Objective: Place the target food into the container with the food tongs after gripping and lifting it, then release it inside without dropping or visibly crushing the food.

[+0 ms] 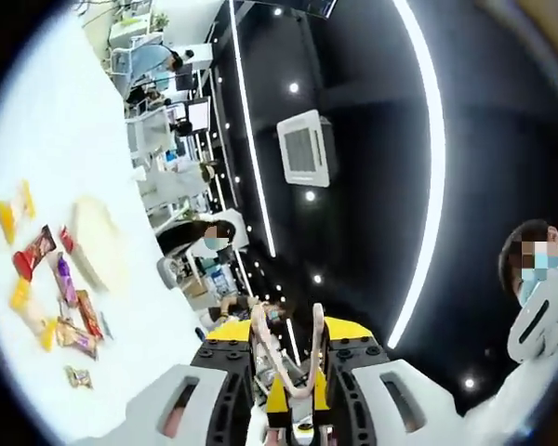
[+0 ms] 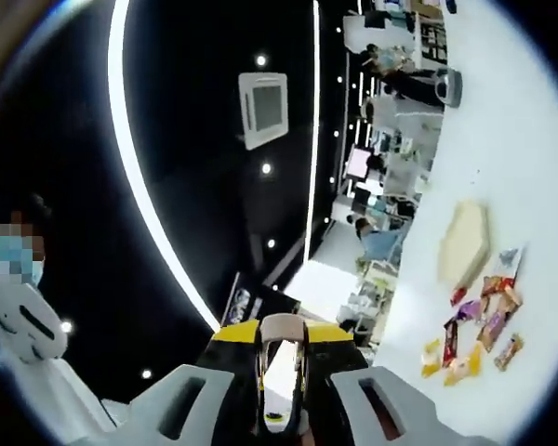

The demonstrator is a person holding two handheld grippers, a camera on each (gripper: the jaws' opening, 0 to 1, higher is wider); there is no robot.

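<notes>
The view is rolled, so the white table (image 1: 56, 139) runs up the left side. On it lie a pale shallow container (image 1: 93, 237) and several coloured snack packets (image 1: 51, 288). My left gripper (image 1: 288, 362) is shut on pale food tongs (image 1: 260, 334), whose two arms stand apart and point at the ceiling. In the right gripper view the same table (image 2: 521, 139) is on the right, with the container (image 2: 465, 242) and the packets (image 2: 484, 321). My right gripper (image 2: 281, 372) is shut on a second pair of tongs (image 2: 281, 344), arms close together. Both grippers are far from the food.
A black ceiling with light strips and an air-conditioning unit (image 1: 305, 149) takes up the middle. A masked person in white (image 1: 539, 297) stands to one side, also seen as a person (image 2: 19, 279) at left. Desks and seated people (image 1: 209, 237) lie beyond the table.
</notes>
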